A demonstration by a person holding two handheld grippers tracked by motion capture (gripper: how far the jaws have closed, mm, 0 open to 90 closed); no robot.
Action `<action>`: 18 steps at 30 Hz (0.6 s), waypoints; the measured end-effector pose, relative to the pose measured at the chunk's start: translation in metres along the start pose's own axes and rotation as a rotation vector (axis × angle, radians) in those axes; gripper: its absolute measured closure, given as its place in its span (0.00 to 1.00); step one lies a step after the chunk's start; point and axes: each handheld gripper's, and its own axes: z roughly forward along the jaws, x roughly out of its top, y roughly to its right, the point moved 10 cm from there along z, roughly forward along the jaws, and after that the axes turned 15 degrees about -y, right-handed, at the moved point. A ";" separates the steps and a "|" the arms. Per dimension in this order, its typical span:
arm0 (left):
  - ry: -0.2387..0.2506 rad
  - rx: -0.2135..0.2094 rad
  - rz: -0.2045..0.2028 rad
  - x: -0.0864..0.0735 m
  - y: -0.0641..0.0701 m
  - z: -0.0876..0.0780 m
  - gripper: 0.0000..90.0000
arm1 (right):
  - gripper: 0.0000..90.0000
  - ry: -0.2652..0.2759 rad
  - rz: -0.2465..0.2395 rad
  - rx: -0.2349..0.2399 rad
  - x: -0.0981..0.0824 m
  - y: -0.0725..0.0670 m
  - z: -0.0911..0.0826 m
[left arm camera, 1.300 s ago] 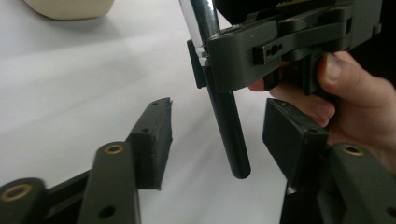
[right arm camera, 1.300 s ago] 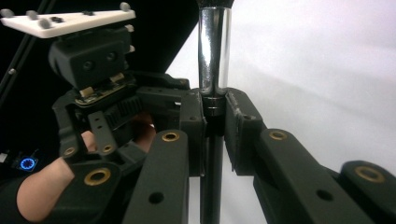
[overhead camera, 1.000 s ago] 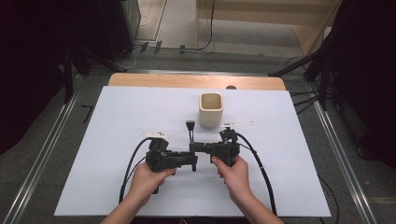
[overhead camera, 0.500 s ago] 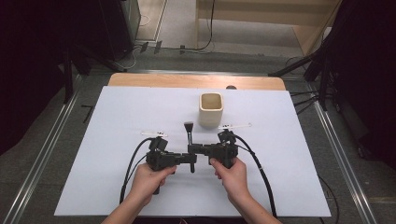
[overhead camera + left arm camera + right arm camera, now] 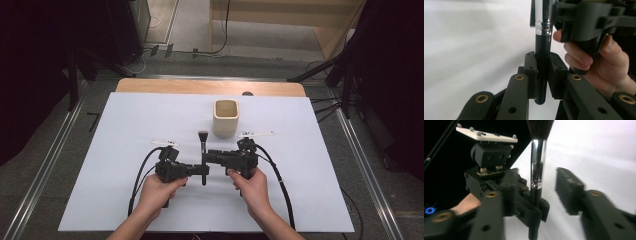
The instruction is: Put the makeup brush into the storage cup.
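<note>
A makeup brush [image 5: 202, 145] with a black handle, chrome ferrule and dark bristles hangs above the white table cover between my two grippers. My left gripper [image 5: 543, 62] is shut on the lower black handle [image 5: 541, 82], with both pads pressed on it. In the high view my left gripper [image 5: 200, 171] comes in from the left. My right gripper [image 5: 211, 156] comes in from the right. My right gripper [image 5: 541, 192] has just been opening. The brush's ferrule [image 5: 537, 162] stands between its jaws, and the right pad [image 5: 567, 187] is clear of it.
A cream square cup [image 5: 226, 118] stands upright on the white table cover [image 5: 125, 130], just beyond the brush tip. Two thin white strips [image 5: 256, 133] lie flat either side of it. Black cables [image 5: 280, 175] trail back from both grippers. A wooden table edge [image 5: 165, 86] runs behind.
Both hands and the brush stay where they were. The jaw movement is too small to make out in the high view.
</note>
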 end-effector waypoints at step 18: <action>-0.041 -0.002 0.061 -0.004 0.007 0.001 0.88 | 0.38 -0.017 -0.117 0.013 -0.002 0.002 -0.016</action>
